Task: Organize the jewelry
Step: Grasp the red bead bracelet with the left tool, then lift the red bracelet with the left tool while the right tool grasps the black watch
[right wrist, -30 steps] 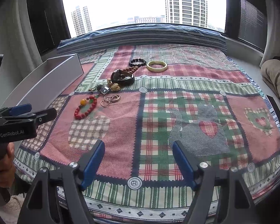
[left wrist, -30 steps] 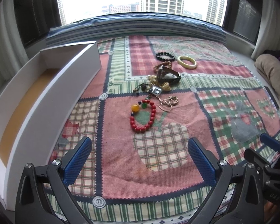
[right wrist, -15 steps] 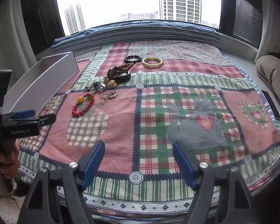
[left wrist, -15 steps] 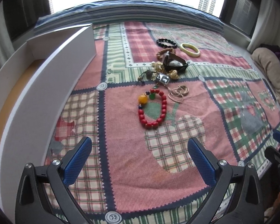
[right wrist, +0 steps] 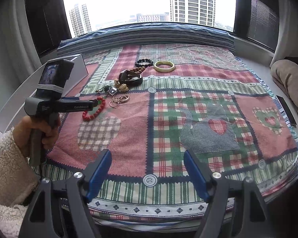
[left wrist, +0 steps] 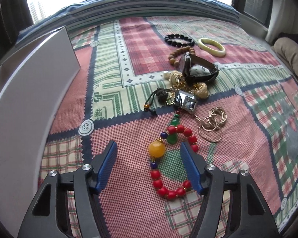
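Now the left hand-held gripper (left wrist: 149, 164) is closing, ribbed pads not yet touching glossy round red beads (left wrist: 168, 170) — right hand-held gripper (right wrist: 147, 170) wide, empty.

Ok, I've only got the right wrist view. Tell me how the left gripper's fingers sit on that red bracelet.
Observer: The left gripper is closing astride the red bead bracelet; pads not touching it yet.
Operator: Say what's between them.
Observer: Its big yellow bead; one finger hides the bracelet's right side.
Operator: Report any tangle.
Observer: A green pendant lies across its top beads, below the silver charm.
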`<state>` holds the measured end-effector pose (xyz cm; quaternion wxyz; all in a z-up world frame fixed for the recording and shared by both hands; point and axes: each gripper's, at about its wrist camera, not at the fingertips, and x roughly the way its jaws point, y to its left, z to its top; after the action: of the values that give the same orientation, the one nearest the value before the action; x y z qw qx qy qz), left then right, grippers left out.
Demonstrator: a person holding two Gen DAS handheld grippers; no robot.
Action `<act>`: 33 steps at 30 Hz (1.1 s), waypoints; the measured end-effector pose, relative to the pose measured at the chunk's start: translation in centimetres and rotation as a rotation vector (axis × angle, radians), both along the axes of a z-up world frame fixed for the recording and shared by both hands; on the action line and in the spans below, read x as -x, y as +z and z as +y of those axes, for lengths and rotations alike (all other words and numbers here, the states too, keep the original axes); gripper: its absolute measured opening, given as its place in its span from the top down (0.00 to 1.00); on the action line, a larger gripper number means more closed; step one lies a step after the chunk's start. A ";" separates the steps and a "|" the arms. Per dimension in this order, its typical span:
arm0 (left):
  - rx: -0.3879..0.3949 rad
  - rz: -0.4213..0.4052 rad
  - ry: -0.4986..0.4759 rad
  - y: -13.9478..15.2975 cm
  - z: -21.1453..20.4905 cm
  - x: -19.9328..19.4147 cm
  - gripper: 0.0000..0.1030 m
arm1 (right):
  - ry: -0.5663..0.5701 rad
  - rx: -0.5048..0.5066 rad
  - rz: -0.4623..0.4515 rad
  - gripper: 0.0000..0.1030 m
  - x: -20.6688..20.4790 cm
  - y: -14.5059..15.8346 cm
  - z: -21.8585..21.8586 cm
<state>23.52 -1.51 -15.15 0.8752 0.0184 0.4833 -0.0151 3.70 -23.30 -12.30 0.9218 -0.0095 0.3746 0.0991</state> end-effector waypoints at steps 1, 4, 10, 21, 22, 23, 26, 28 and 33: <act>-0.004 0.009 0.000 -0.4 -0.1 -0.2 0.43 | 0.000 -0.003 0.000 0.26 0.0 0.1 0.0; 0.020 -0.016 0.004 -0.4 0.1 -0.2 0.55 | 0.002 -0.004 -0.017 0.26 0.3 0.5 0.0; 0.039 -0.005 -0.033 -0.1 -0.3 0.7 0.85 | -0.001 -0.017 -0.013 0.26 0.2 0.8 -0.2; 0.171 -0.010 0.093 3.5 5.3 7.8 0.85 | 0.073 -0.193 0.114 0.26 -8.5 3.8 -1.0; 0.172 -0.007 0.108 3.6 5.8 8.4 0.85 | 0.081 -0.206 0.125 0.26 -10.1 4.3 -0.4; 0.172 -0.004 0.120 3.6 6.3 9.0 0.85 | 0.088 -0.228 0.132 0.26 -11.7 4.5 0.0; 0.179 -0.005 0.148 3.4 7.4 10.4 0.85 | 0.102 -0.301 0.182 0.33 -17.1 4.4 1.7; 0.179 -0.005 0.166 3.3 7.9 11.0 0.85 | 0.105 -0.324 0.221 0.53 -20.5 3.9 3.5; 0.195 0.012 0.197 2.9 8.7 12.0 0.85 | 0.069 -0.310 0.335 0.55 -27.4 0.7 8.5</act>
<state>11.56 7.20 -12.25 0.8672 -0.1146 0.4840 0.0240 31.09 -14.82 -11.55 0.8332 0.1361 0.5022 0.1871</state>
